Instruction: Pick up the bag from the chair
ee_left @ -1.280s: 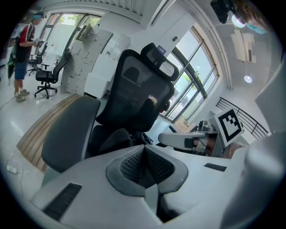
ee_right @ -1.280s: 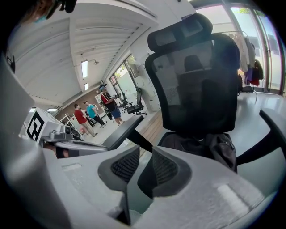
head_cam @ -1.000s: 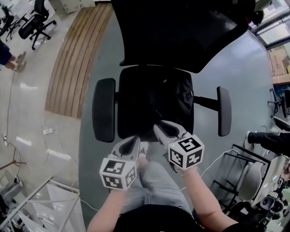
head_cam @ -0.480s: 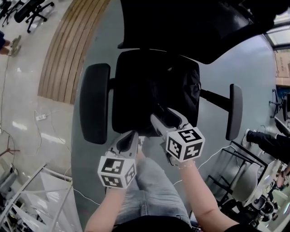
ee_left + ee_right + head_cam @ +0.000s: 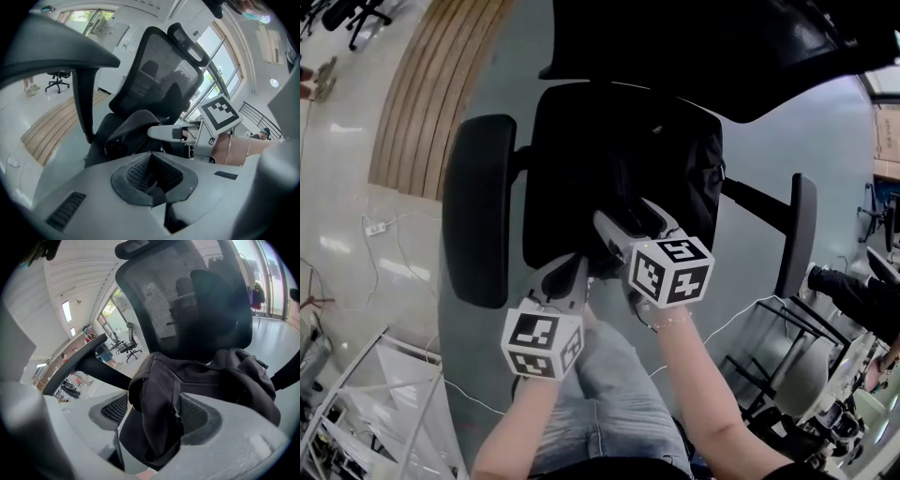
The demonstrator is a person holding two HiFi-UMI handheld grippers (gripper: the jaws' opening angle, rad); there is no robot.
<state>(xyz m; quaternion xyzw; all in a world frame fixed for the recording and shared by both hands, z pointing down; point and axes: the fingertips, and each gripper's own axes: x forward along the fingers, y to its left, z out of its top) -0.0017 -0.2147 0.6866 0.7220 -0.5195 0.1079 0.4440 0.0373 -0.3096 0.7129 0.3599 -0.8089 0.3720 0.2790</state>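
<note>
Straddling a fold of the bag (image 5: 201,376), the right gripper (image 5: 623,217) has its jaws apart with the black cloth hanging between the pads. They look not yet closed on it (the cloth touches the right pad, but I cannot see any squeeze). The bag lies slumped on the chair (image 5: 478,206), on the right half of the seat against the backrest, and none of it looks lifted. The left gripper (image 5: 570,272) sits at the near edge of the seat, left of the right one. Its jaws are together and hold nothing. By my reading the reach is done. Closing on the fold and raising the bag clear of the seat are both left to do.
</note>
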